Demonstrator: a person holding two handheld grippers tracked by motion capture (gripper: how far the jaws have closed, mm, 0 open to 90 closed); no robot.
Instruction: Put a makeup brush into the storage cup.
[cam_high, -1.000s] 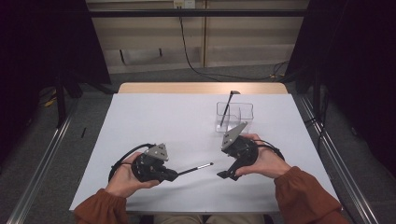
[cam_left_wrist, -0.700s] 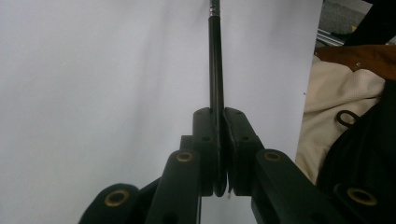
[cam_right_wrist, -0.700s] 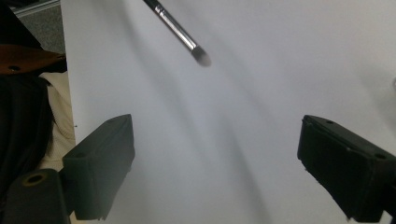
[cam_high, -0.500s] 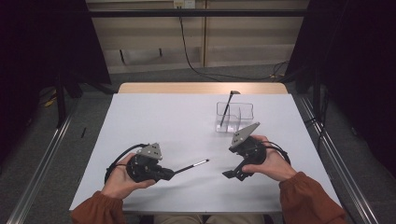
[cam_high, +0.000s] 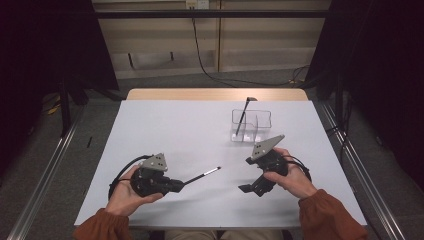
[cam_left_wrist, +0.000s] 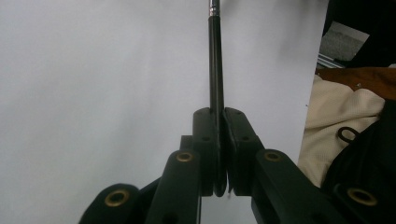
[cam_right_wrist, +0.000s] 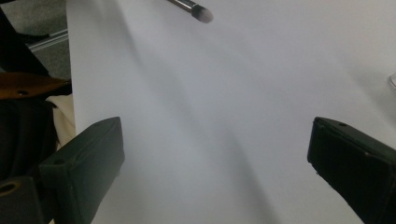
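Currently logged, with the clear organizer (cam_high: 251, 125) as landmark:

- Clear organizer: divided, see-through; standing on the white surface (cam_high: 165, 125) toward its far right part. Holds one dark brush (cam_high: 243, 116) upright, leaning out over the rim. Likely the sorting place for brushes.
- Left tool (cam_high: 172, 185): well to the near left of the organizer, low over the surface. Clamped tight on the black handle of a second, slim brush (cam_high: 202, 175); in the left gripper view the handle (cam_left_wrist: 215, 60) runs straight out from between the pressed pads. Gripped at the tail end, silver ferrule and bristle tip pointing toward the organizer, presumably so the free length stays offered for a hand-over or for dropping in.
- Right tool (cam_high: 254, 186): near side of the organizer, closer to it than the left one, angled down and toward the left tool. Jaws just been spreading, now wide apart with nothing between them; bare surface between the pads (cam_right_wrist: 88, 154) in the right gripper view, brush tip (cam_right_wrist: 201, 13) off ahead at the top. Apparently readied to receive the held brush.
- Held brush: not touching the organizer, well short of it.
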